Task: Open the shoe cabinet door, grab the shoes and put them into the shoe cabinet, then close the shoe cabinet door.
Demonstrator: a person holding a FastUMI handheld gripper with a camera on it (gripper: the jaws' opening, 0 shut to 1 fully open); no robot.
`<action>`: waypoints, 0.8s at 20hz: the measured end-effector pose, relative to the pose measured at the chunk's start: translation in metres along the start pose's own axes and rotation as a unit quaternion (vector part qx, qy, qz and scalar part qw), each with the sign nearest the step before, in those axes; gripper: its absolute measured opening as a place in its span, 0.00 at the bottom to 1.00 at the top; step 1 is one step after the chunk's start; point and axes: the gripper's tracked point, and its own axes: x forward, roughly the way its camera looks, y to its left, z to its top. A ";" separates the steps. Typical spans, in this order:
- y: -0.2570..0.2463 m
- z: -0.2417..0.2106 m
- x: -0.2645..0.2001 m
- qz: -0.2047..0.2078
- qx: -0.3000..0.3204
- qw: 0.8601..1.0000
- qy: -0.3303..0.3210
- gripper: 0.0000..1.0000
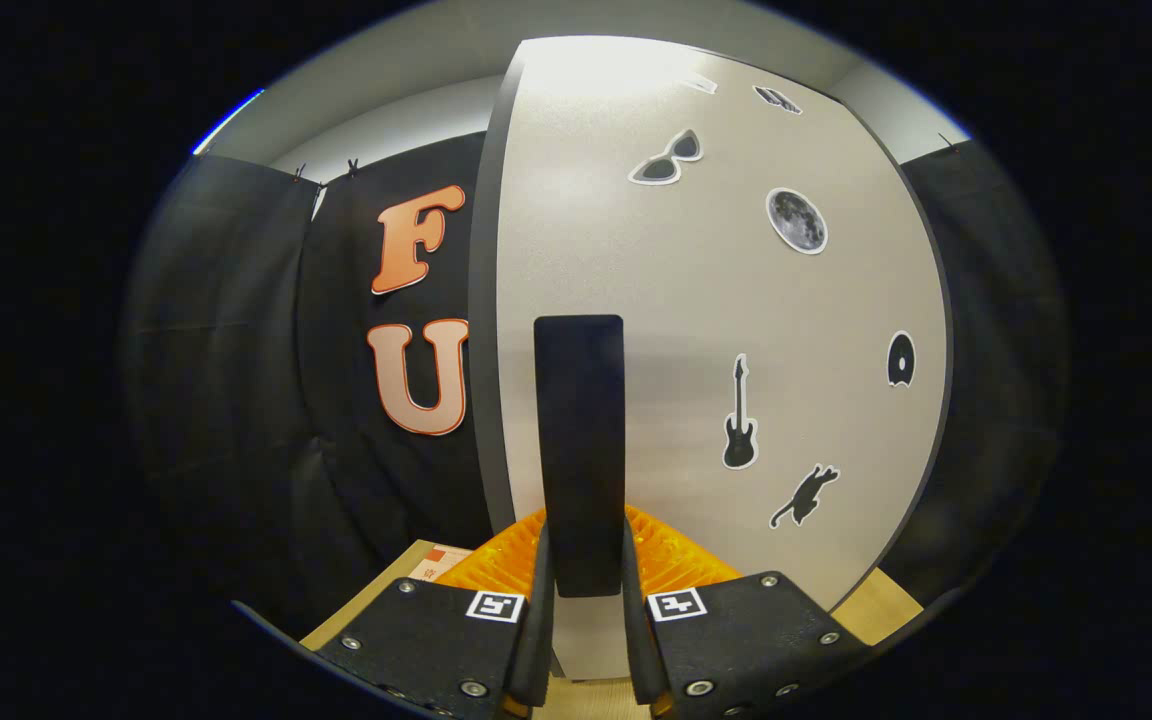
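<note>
Gripper view: shoe cabinet door [716, 330] takes up most of what lies ahead, a pale flat panel with dark edging, standing upright and close to the gripper [584, 610]. Its dark upright handle [581, 440] sits between the two fingers, which are closed in tight against its lower end, one on each side, so the tool looks clamped on the handle. Door judged rigid and fairly light, probably swings on a hinge; the handle is stiff, smooth and maybe a bit slick, so grip low on the bar as now and pull evenly, not twist. Stickers on the panel: moon [796, 220], sunglasses [669, 160], guitar [739, 415], cat [804, 496], plus a couple of small ones too warped near the panel edge to name. Black cloth wall [236, 350] hangs beside and behind the door. Wooden surface [886, 605] shows low down near the fingers, with a small label [441, 562] unreadable. Hinge side cannot be told. Whether the door is fully shut or slightly ajar cannot be told either. Shoes and cabinet interior hidden behind the panel or out of frame.
</note>
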 end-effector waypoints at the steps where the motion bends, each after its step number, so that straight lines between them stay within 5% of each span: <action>1: -0.001 0.000 -0.003 -0.001 0.001 1.000 0.001 0.31; 16: -0.037 -0.006 -0.083 -0.029 0.025 0.999 0.006 0.29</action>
